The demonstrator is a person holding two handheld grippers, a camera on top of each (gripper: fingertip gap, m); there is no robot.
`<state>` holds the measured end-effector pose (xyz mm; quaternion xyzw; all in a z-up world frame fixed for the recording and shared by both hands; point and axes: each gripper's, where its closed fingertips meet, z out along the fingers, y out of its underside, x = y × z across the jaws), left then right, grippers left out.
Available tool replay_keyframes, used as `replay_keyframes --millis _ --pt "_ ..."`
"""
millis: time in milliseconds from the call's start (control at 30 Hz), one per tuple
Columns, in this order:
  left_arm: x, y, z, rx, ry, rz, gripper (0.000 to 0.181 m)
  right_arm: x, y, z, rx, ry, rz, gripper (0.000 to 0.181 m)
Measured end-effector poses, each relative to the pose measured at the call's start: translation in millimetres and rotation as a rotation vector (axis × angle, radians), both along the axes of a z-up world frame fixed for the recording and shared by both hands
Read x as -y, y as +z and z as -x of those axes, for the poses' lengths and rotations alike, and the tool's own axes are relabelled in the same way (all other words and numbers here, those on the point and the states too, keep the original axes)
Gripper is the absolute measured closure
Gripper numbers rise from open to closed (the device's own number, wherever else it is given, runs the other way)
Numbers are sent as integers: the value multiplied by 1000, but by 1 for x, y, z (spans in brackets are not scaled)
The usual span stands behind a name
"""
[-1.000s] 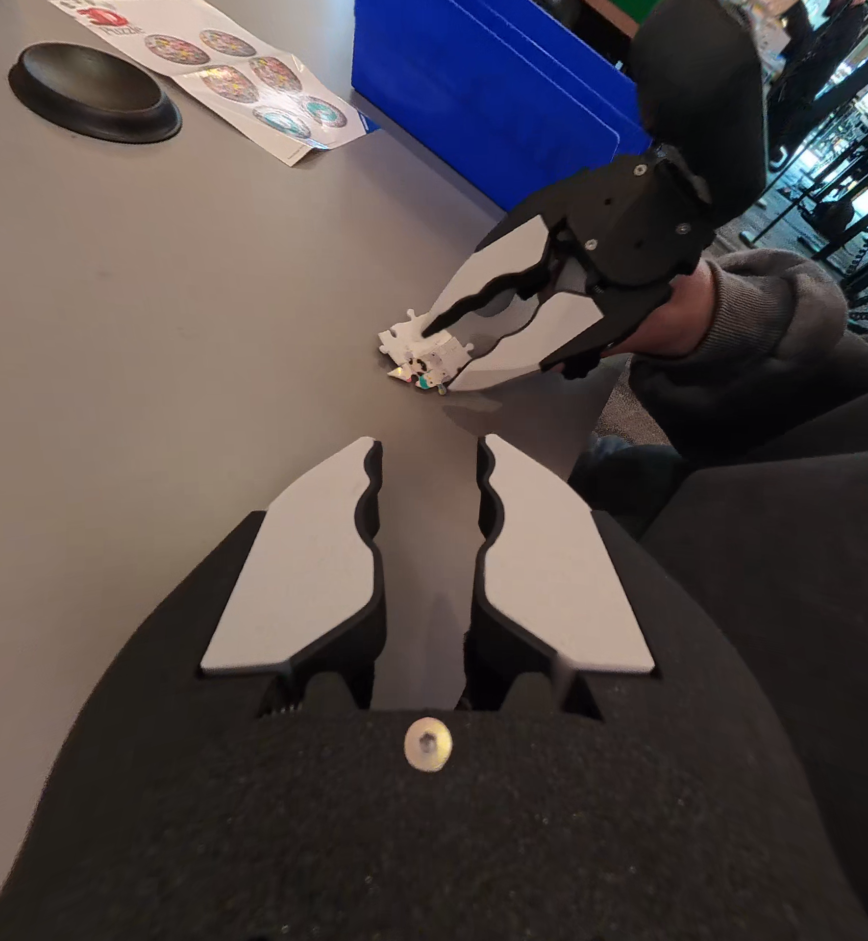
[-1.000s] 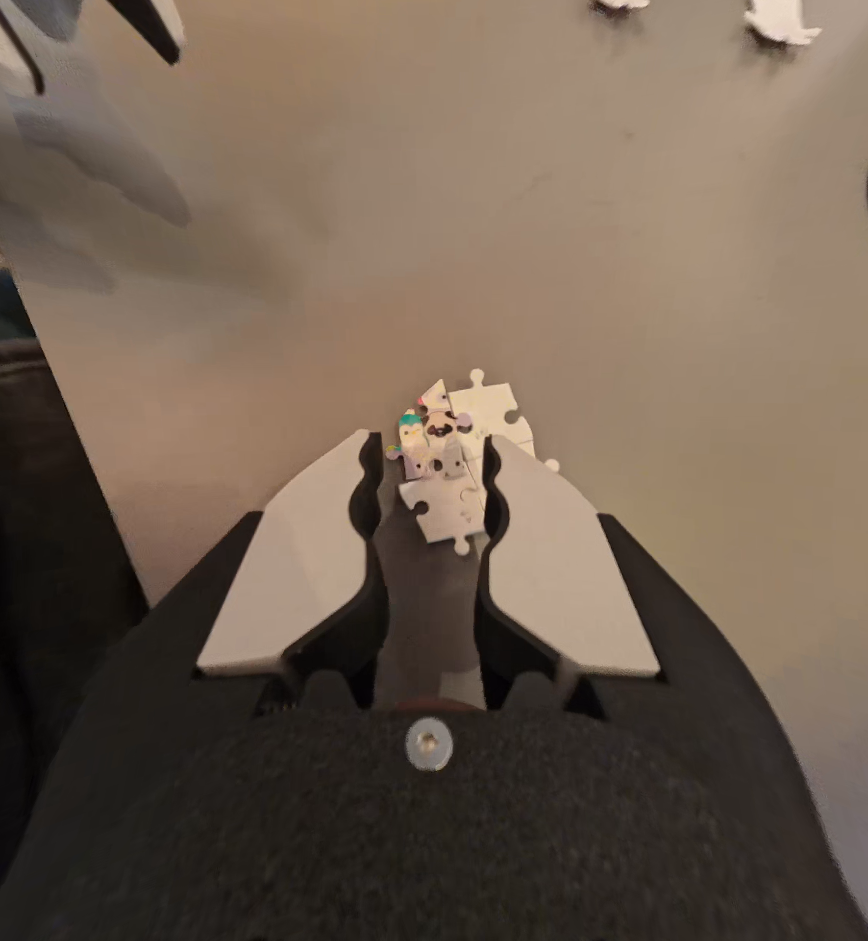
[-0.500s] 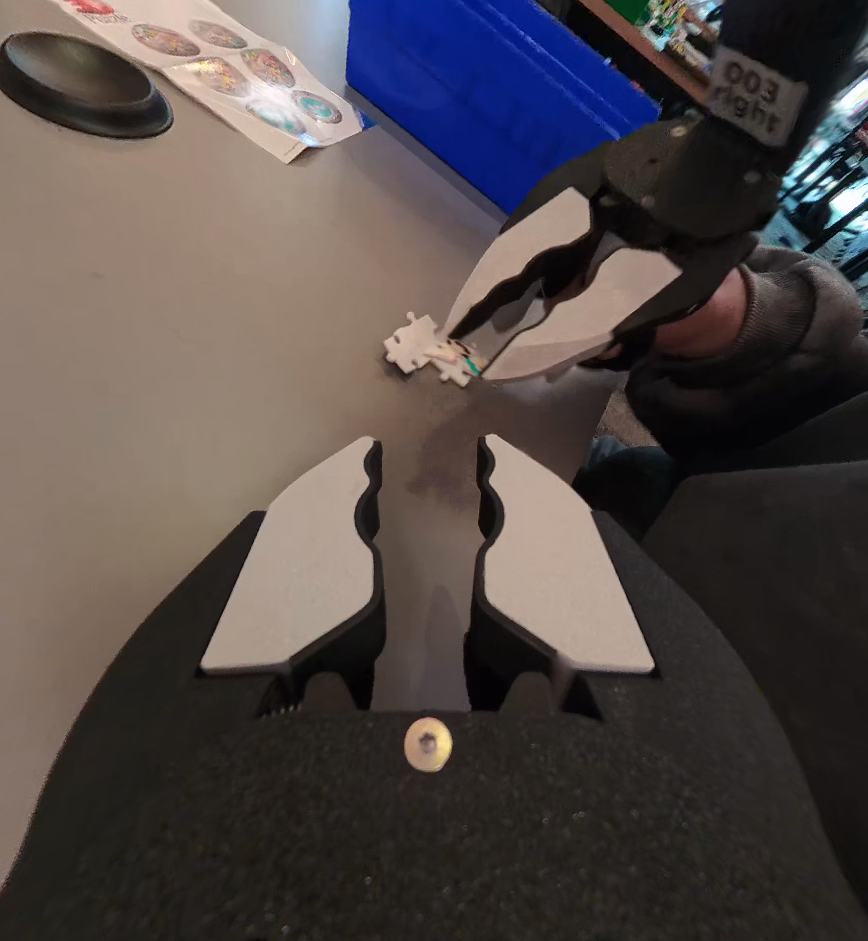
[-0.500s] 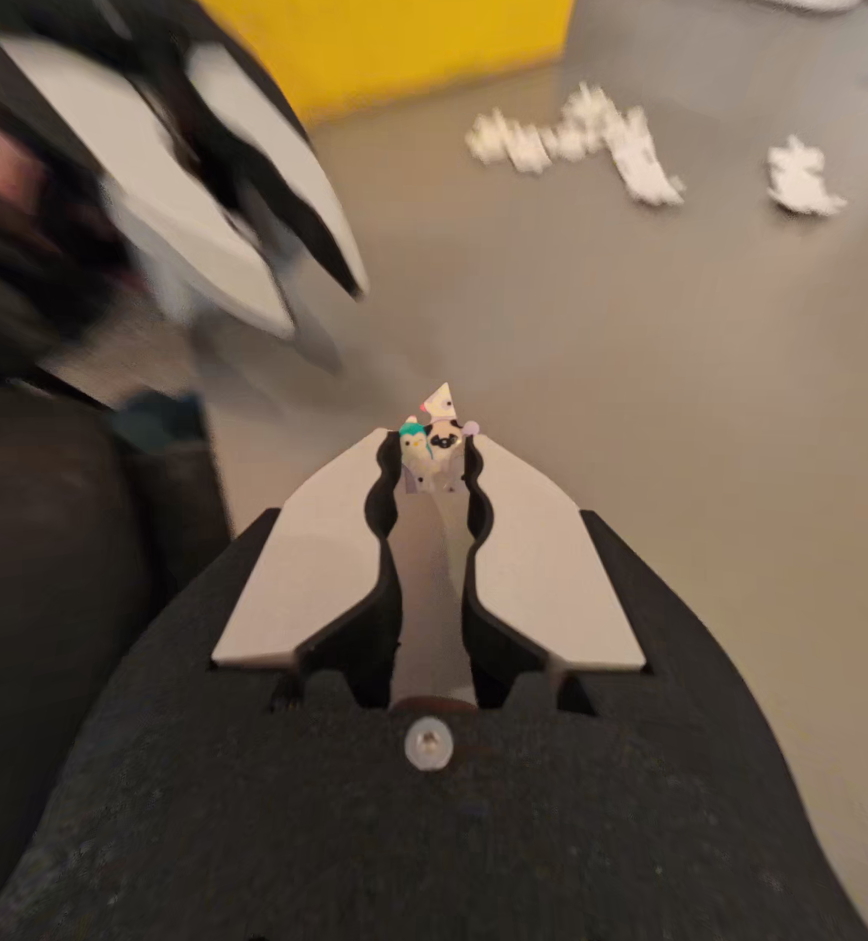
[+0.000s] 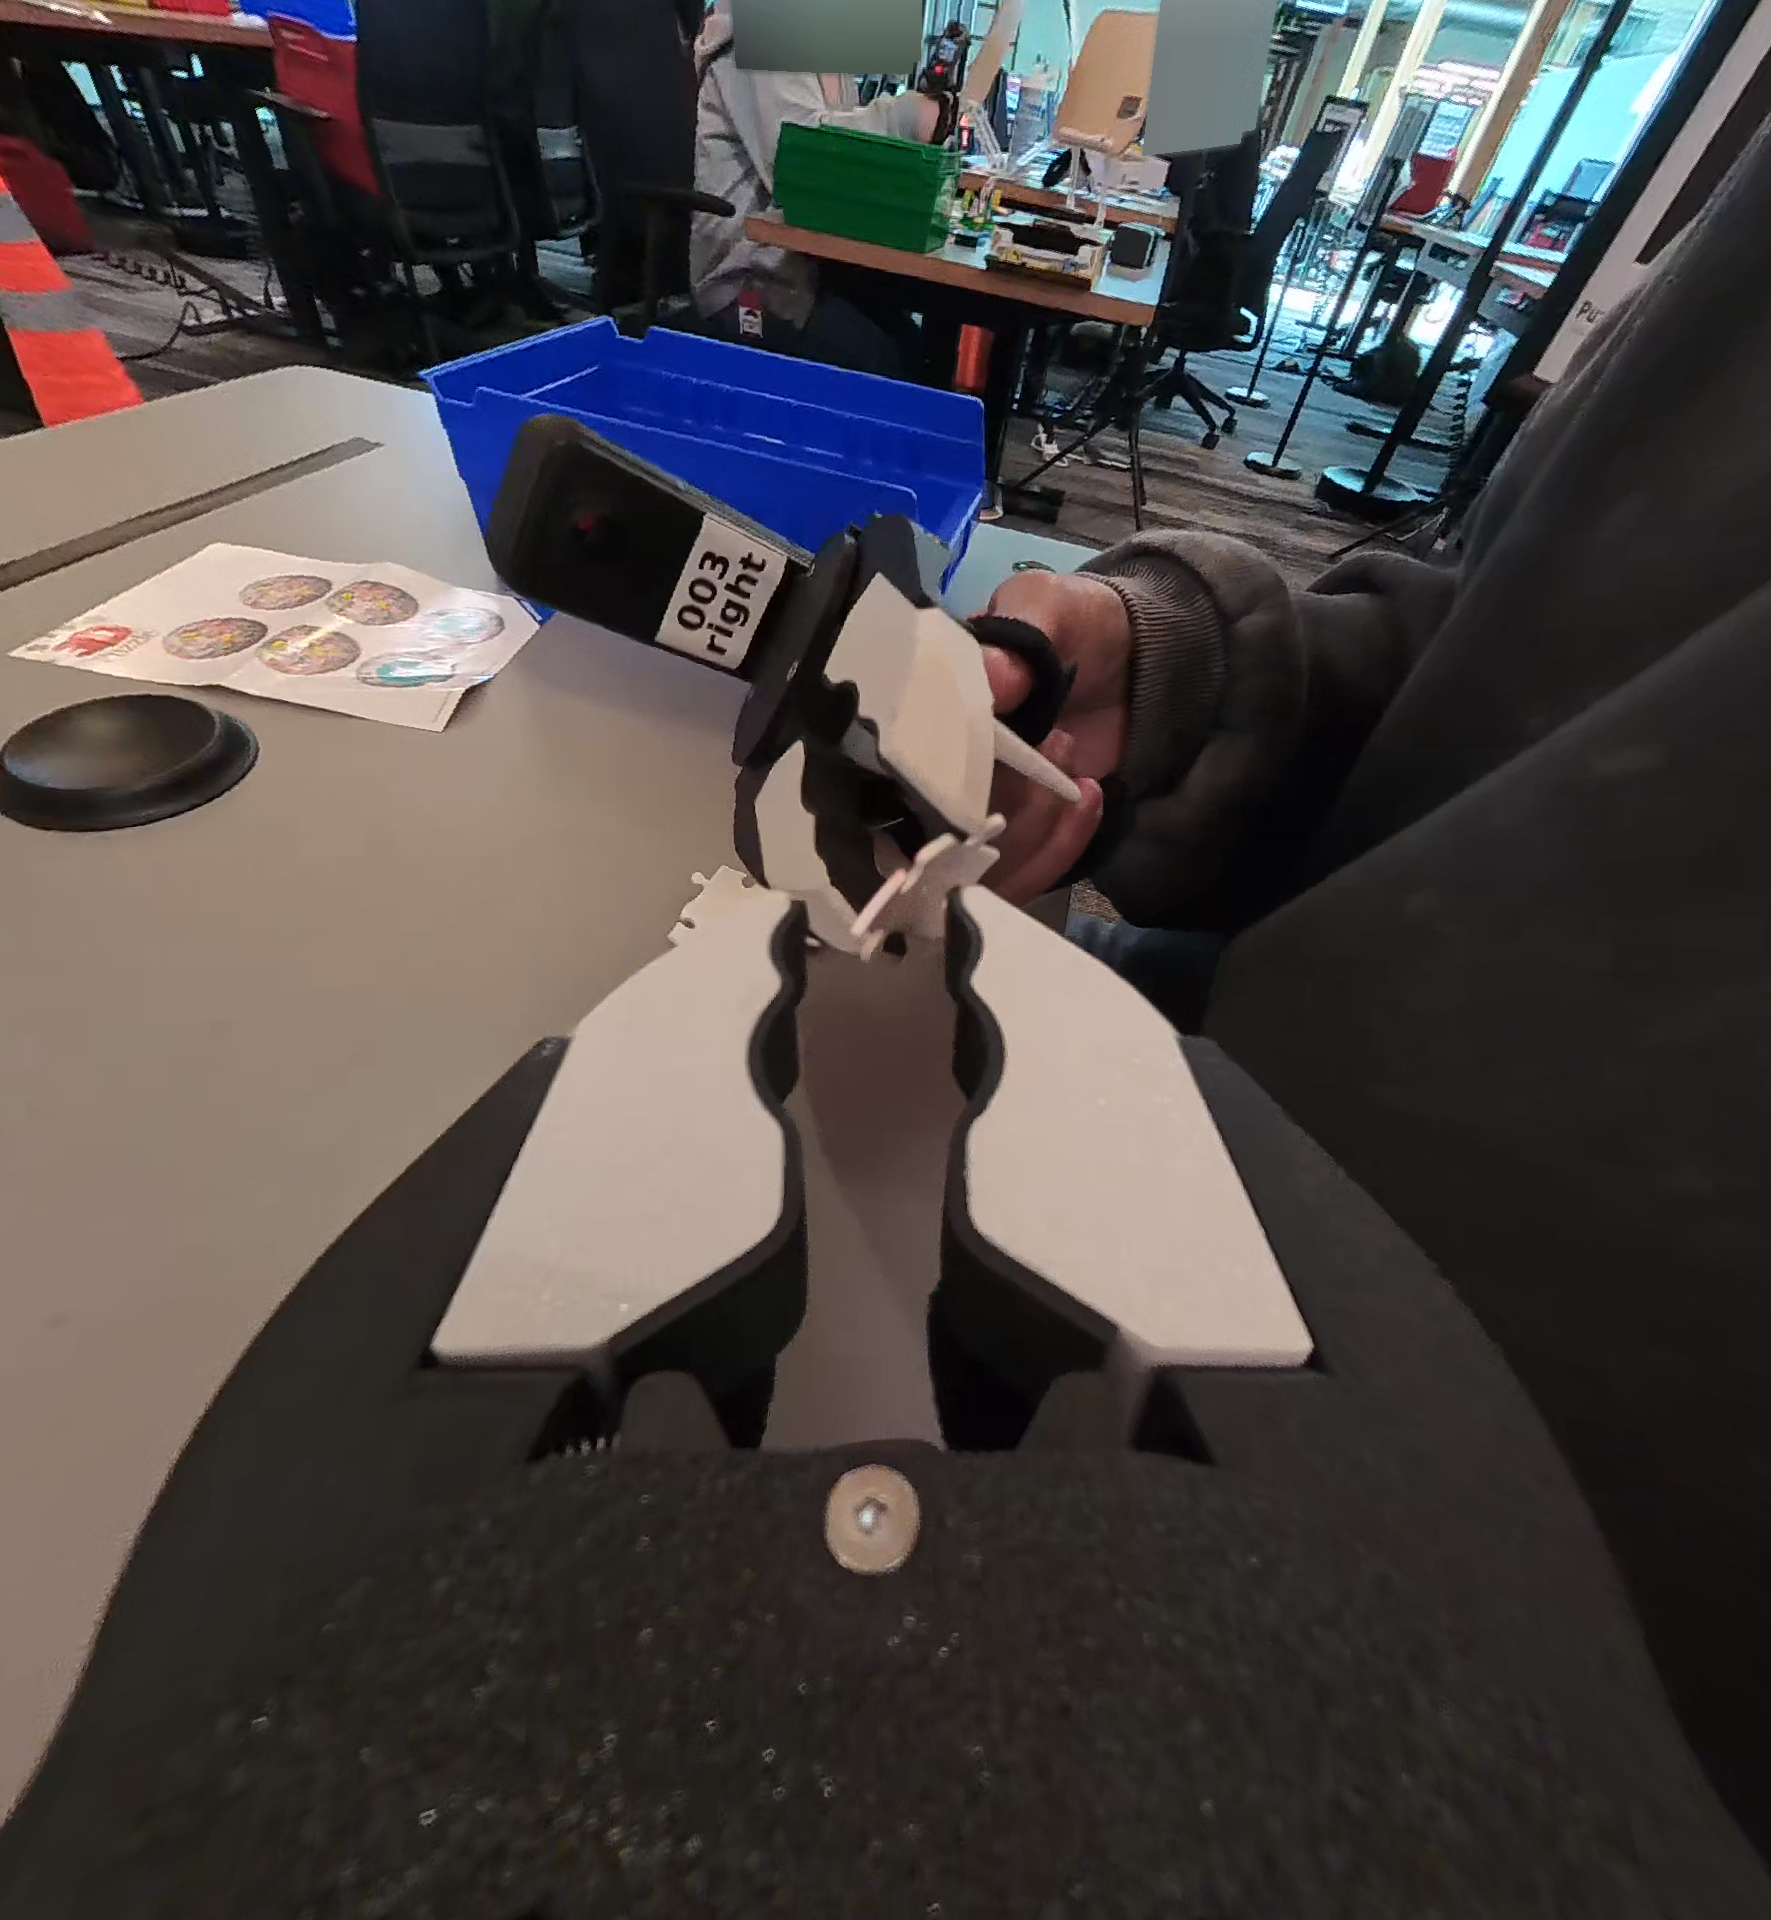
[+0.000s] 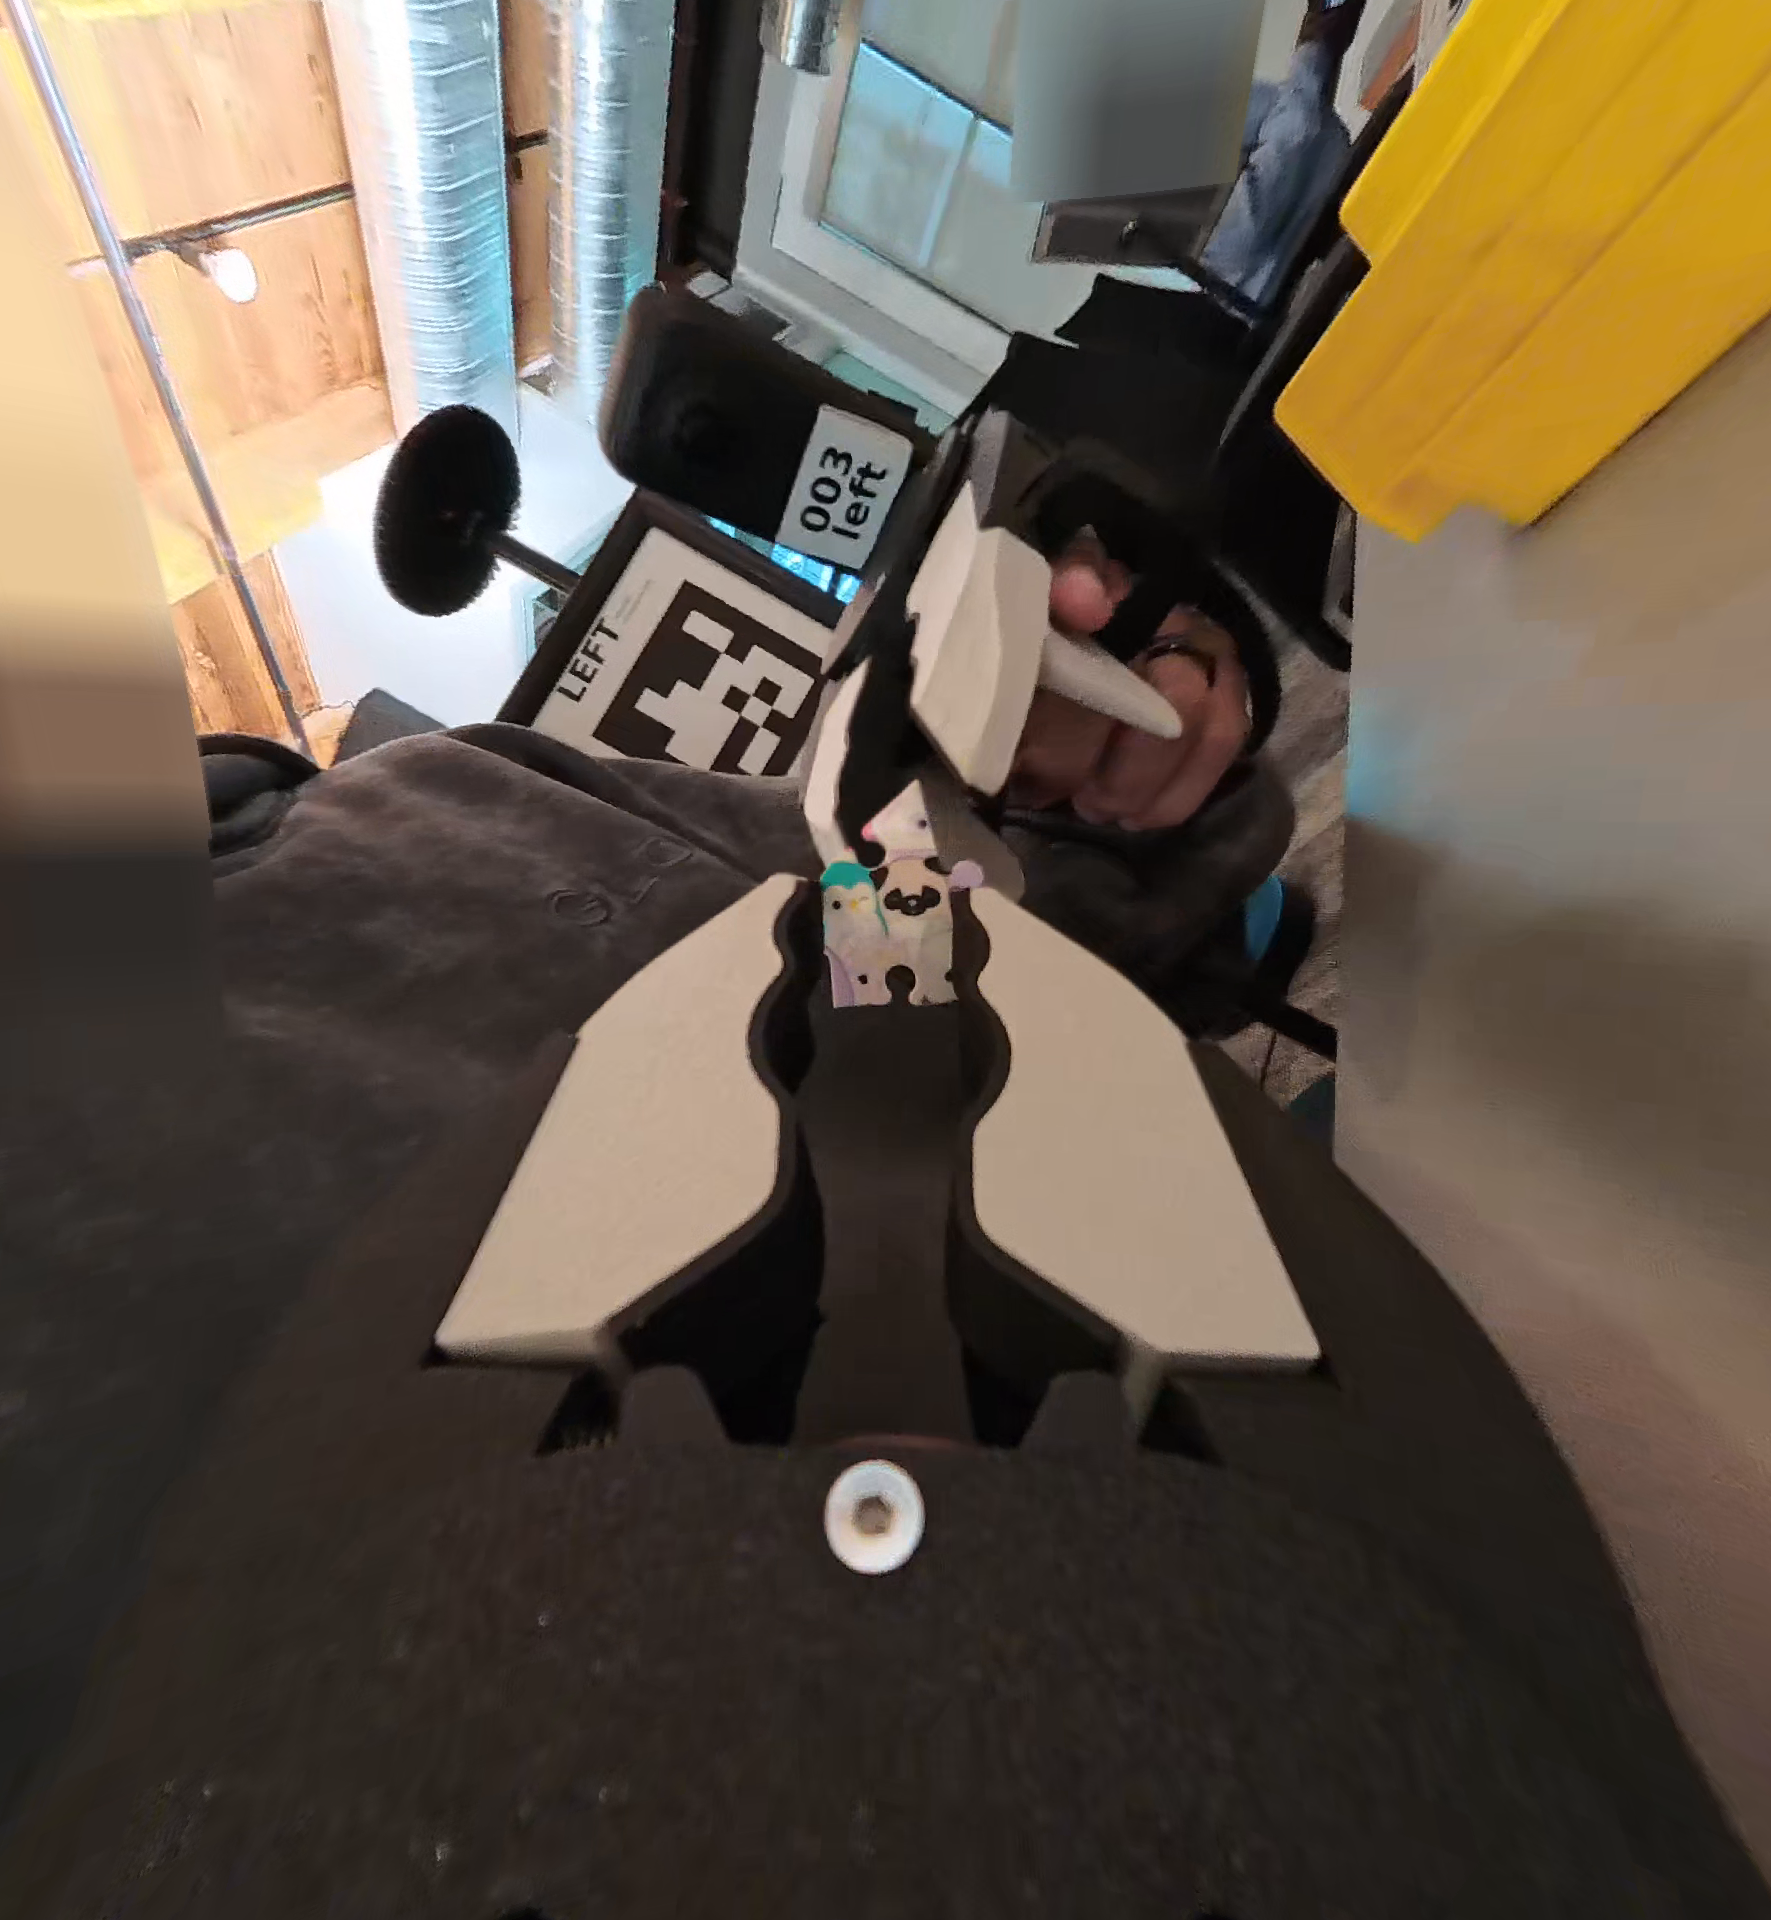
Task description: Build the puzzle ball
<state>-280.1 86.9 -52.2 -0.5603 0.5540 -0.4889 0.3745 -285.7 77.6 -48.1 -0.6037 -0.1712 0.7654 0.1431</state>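
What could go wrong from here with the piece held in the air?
The right gripper holds the puzzle piece only at its tips, so it could twist or drop during a handover. The left gripper is open and very close; closing off-centre might knock the piece loose. Another piece near the table edge could be pushed off.

Left wrist view: from behind the left gripper (image 5: 873,920), low over the table (image 5: 237,987), facing the blue bin (image 5: 715,416) and the room. Right wrist view: rolled sideways, facing the holder's torso and the ceiling. The views face each other closely; both show the puzzle piece (image 6: 886,925) (image 5: 922,883) between the tips.
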Motion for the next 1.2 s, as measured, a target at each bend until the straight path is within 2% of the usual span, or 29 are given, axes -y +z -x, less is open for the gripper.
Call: replay_keyframes --millis 67,233,333,400,467,533,567,633,767,900,967,1033,1200 --pt "3 1 2 2 -17 -13 174 1 -7 2 45 4 -8 157" --pt "7 -1 0 -17 -30 -37 178 3 -8 -1 17 21 33 157" --pt "7 -5 2 -54 -16 -1 180 -5 -6 -12 7 -43 14 154" --pt "-3 -8 6 -84 42 44 180 -17 -8 -28 58 -160 -64 151" --pt "-24 -15 14 -142 151 120 180 -26 -11 -46 169 -294 -196 149" --pt "-53 -22 26 -210 296 236 180 -33 -26 -63 393 -426 -398 148" --pt "-68 -24 32 -239 371 294 180 -34 -32 -71 496 -470 -502 148" --pt "-94 -24 42 -297 487 390 180 -30 -37 -81 591 -533 -631 149" --pt "-149 -39 63 -583 657 477 180 -20 -42 -87 561 -572 -641 151" --pt "-217 -56 70 -807 759 485 180 -16 -42 -91 581 -543 -682 152" --pt "-241 -69 74 -936 779 497 180 -14 -40 -91 568 -540 -694 152" --pt "-251 -79 73 -1028 745 532 180 -12 -38 -91 539 -533 -686 152" --pt "-269 -94 75 -1140 729 572 180 -5 -31 -91 505 -519 -715 153"
